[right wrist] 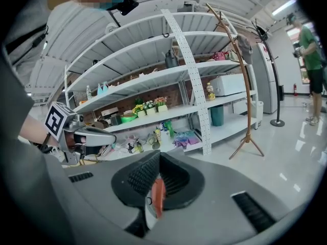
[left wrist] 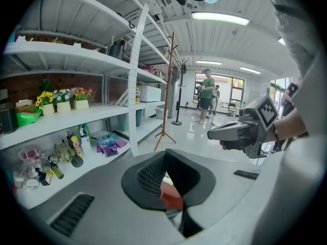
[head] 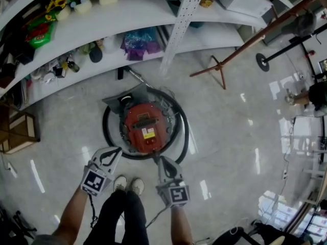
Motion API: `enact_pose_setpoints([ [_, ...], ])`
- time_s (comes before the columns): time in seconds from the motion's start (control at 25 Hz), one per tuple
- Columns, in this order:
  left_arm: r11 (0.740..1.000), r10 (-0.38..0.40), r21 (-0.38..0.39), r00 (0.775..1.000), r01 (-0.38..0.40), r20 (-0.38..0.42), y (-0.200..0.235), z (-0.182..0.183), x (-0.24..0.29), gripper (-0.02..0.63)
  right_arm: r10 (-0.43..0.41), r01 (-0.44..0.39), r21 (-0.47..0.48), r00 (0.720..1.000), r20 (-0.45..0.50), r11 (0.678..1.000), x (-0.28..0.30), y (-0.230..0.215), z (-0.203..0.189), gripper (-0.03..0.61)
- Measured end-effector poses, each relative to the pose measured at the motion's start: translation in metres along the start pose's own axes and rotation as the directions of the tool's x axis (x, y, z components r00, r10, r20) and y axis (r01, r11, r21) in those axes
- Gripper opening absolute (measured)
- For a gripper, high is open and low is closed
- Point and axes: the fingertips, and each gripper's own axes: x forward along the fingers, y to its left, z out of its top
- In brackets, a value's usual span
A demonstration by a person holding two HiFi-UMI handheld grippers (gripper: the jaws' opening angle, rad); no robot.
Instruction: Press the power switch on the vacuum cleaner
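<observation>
Only your head view shows the whole round red vacuum cleaner, just ahead of your left claw and right claw, both closed.

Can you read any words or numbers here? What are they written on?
No text here can be read.
Yellow sticker on the red vacuum cleaner: too small to read.
Labels on the goods on the shelf: too small and blurred to read.
Cubes on the left gripper and right gripper: black-and-white square patterns, no letters.
</observation>
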Motion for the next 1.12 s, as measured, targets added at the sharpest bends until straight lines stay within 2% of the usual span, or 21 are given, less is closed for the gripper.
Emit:
enact_pose_setpoints([
  [0.56,1.0,0.007,0.013,1.0,-0.006,-0.013,0.004,-0.028,0.018,0.008,0.025,-0.024,0.004,1.0,-0.001,1.0,0.045,-0.019,-0.044,0.011],
  [1.12,1.0,0.0,0.014,1.0,0.0,-0.02,0.004,-0.042,0.015,0.008,0.013,-0.013,0.008,1.0,0.002,1.0,0.079,-0.036,-0.073,0.011],
])
